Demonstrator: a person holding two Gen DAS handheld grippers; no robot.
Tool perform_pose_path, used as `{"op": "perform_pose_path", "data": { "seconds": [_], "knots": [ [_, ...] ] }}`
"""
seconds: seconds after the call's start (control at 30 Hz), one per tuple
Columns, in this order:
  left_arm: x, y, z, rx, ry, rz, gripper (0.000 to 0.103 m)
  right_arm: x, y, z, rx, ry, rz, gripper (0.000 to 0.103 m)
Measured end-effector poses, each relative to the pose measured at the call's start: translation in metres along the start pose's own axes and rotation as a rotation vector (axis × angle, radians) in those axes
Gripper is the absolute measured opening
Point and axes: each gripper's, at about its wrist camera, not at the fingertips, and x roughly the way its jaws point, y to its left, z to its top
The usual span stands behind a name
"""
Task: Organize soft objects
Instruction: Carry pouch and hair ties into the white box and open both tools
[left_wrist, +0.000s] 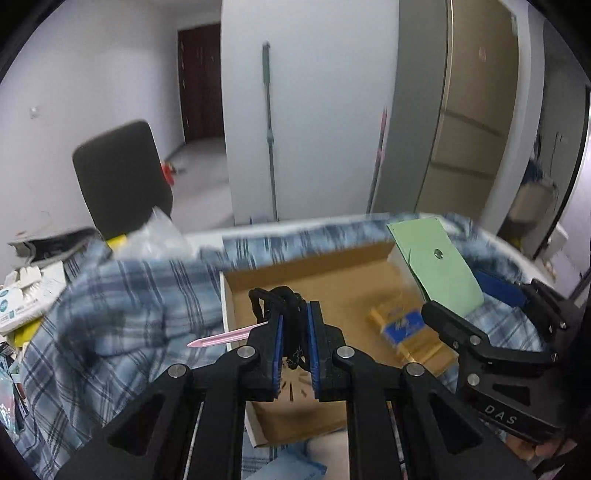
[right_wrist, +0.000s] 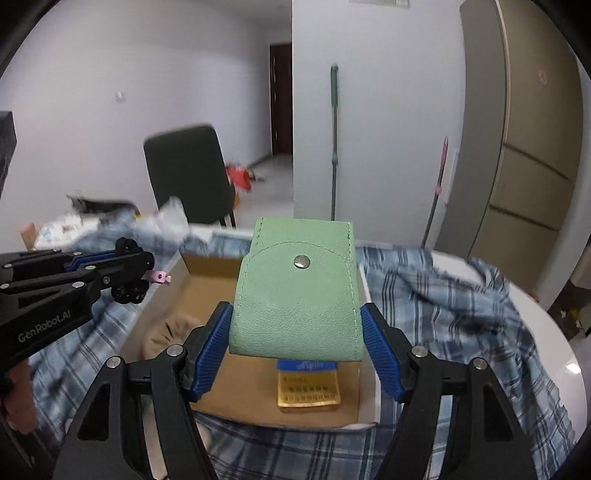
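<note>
My right gripper (right_wrist: 295, 325) is shut on a green leather pouch (right_wrist: 297, 288) with a snap button and holds it above an open cardboard box (right_wrist: 207, 273). The pouch also shows in the left wrist view (left_wrist: 436, 266). My left gripper (left_wrist: 295, 328) is shut on a black hair tie (left_wrist: 284, 299) with a pink tag (left_wrist: 229, 336), above the box's left side (left_wrist: 225, 306). A gold and blue packet (right_wrist: 308, 384) lies in the box, also seen in the left wrist view (left_wrist: 406, 332). A tan cloth (right_wrist: 173, 332) lies in the box's left part.
A blue plaid cloth (right_wrist: 443, 314) covers the round white table (right_wrist: 561, 354). A dark chair (right_wrist: 188, 170) stands beyond it. Papers and clutter (left_wrist: 29, 291) lie at the far left. A mop handle (right_wrist: 334, 140) leans on the wall.
</note>
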Motion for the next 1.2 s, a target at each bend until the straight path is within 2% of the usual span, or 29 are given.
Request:
{"op": "perform_pose_path", "data": {
  "seconds": [0.2,0.33,0.4,0.43,0.47,0.53,0.6,0.97,1.2],
  "knots": [
    [0.017,-0.004,-0.012,0.003,0.071,-0.012,0.012,0.028,-0.005,-0.016,0.025,0.141,0.032,0.069],
    [0.016,-0.005,-0.01,0.015,0.072,-0.016,0.012,0.034,-0.002,-0.019,-0.007,0.153,0.002,0.069],
    [0.015,-0.007,-0.01,0.02,0.074,-0.01,0.015,0.033,-0.001,-0.02,-0.009,0.156,0.015,0.069],
    [0.016,-0.006,-0.009,0.02,0.078,-0.007,0.026,0.033,-0.001,-0.02,-0.009,0.155,0.019,0.069],
    [0.016,-0.006,-0.009,0.018,0.083,0.0,0.052,0.034,0.0,-0.02,-0.011,0.155,0.016,0.069],
    [0.014,-0.004,-0.009,0.007,0.066,0.018,0.079,0.036,0.001,-0.021,-0.02,0.166,0.007,0.07],
    [0.013,-0.003,-0.008,0.013,0.059,0.047,0.079,0.039,0.0,-0.022,-0.021,0.179,0.007,0.07],
    [-0.001,-0.001,-0.004,0.011,0.022,0.034,0.079,0.034,0.001,-0.02,-0.015,0.165,0.006,0.07],
    [-0.039,-0.005,0.004,0.024,-0.093,0.024,0.079,0.021,0.001,-0.012,-0.006,0.124,0.003,0.07]
  ]
}}
